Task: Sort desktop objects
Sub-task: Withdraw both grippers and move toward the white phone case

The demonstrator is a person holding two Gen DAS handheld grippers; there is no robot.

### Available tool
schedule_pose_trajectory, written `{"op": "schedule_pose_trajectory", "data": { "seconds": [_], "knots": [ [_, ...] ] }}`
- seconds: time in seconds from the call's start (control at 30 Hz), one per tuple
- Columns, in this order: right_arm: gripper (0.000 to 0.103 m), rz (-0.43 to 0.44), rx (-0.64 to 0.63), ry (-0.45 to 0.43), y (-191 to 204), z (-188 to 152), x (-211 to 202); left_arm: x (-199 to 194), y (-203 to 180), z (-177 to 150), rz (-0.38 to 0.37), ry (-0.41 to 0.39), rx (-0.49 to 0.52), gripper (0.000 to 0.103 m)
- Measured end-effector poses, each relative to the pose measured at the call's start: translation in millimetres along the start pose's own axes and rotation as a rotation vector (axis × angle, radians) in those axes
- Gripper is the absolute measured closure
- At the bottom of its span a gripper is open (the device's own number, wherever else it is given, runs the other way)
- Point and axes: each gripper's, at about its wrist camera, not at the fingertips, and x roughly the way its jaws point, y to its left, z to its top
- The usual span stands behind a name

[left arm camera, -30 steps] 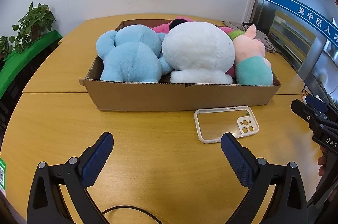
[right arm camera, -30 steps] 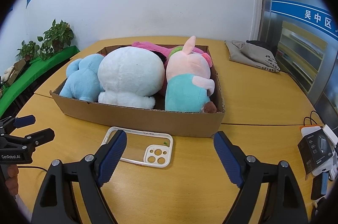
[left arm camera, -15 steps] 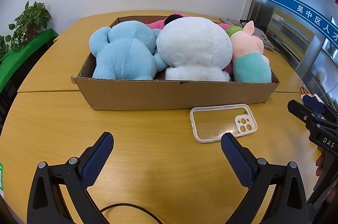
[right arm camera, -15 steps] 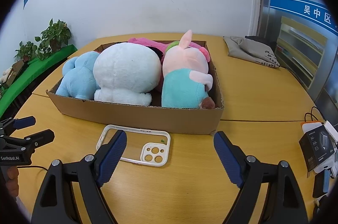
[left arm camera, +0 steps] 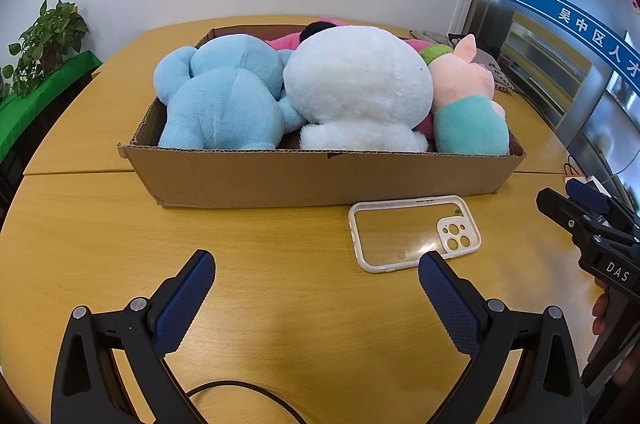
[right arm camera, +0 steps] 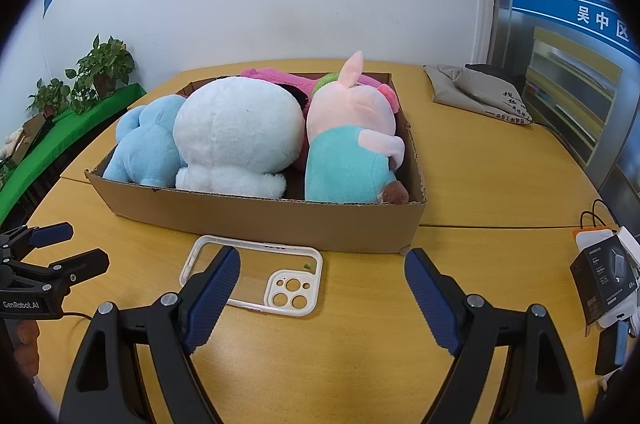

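- Both my claws gape empty: left gripper (left arm camera: pixel 314 274), right gripper (right arm camera: pixel 322 274).
- Clear phone case (right arm camera: pixel 256 274) looks light, thin, slippery, lying flat; I'd pinch its long white rims.

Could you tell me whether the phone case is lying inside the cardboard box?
No, the phone case lies on the table in front of the cardboard box.

From my left hand-held gripper (left arm camera: pixel 316 288) the cardboard box (left arm camera: pixel 320 180) and phone case (left arm camera: pixel 414 236) now sit a little further up and left in view than a second ago. In my right view the phone case (right arm camera: pixel 252 276) has slid slightly down toward the left finger (right arm camera: pixel 212 300), now overlapping it.
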Motion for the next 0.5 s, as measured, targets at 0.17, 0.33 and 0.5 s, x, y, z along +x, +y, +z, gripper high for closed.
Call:
{"op": "schedule_pose_trajectory", "data": {
  "seconds": [0.17,0.33,0.5],
  "knots": [
    [0.018,0.003,0.004,0.009,-1.3,-1.6,4.0,5.6,-0.6,1.1,-0.002,0.011,-0.002,0.0],
    [0.018,0.008,0.008,0.026,-3.4,-3.7,11.8,17.4,-2.1,1.0,-0.017,0.041,-0.003,0.0],
    [0.018,0.017,0.012,0.08,-8.2,-10.9,29.3,37.7,-4.8,1.8,-0.039,0.09,-0.008,0.006]
  ]
}}
